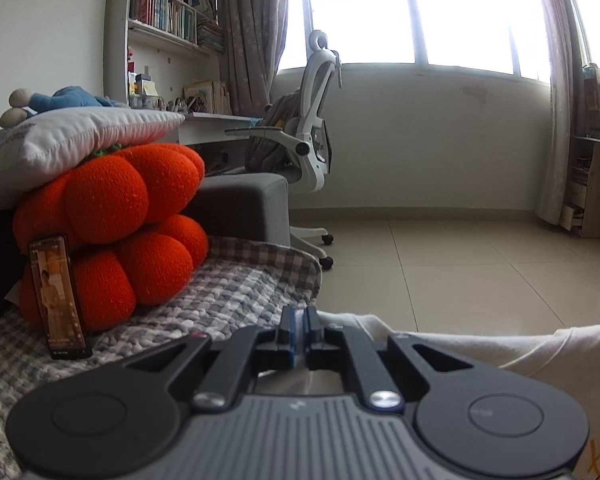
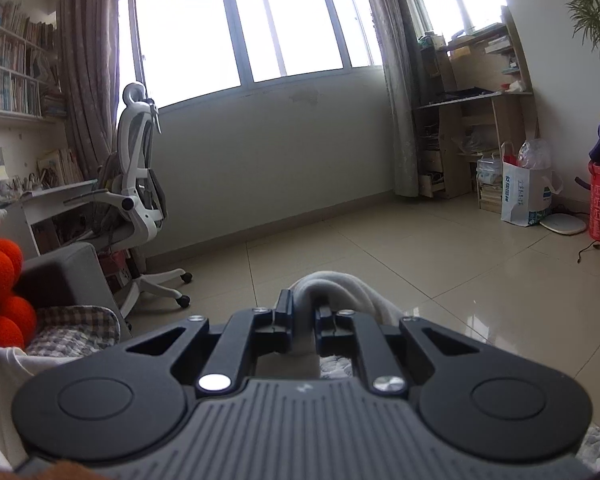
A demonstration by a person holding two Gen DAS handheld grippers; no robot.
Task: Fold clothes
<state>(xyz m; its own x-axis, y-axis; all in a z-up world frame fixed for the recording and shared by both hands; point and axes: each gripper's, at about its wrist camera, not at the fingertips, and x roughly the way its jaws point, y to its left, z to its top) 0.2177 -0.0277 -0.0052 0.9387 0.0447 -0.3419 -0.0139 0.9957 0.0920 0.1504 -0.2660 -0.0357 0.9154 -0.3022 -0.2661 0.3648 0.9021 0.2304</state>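
A cream-white garment [image 1: 500, 348] with an orange print lies over the checked blanket [image 1: 220, 300] and stretches to the right in the left wrist view. My left gripper [image 1: 299, 320] is shut, its jaws pressed together on the garment's edge. In the right wrist view my right gripper [image 2: 305, 312] is shut on a bunched fold of the same white garment [image 2: 340, 288], which bulges up between and past the fingers. More white cloth [image 2: 4, 364] shows at the lower left there.
Orange pumpkin cushions [image 1: 112, 216] under a white pillow [image 1: 80, 136] sit at the left, with a phone [image 1: 58, 296] leaning on them. A grey sofa arm [image 1: 240, 204], a white office chair [image 2: 140, 184], a desk, shelves, a paper bag [image 2: 524, 196] and tiled floor lie beyond.
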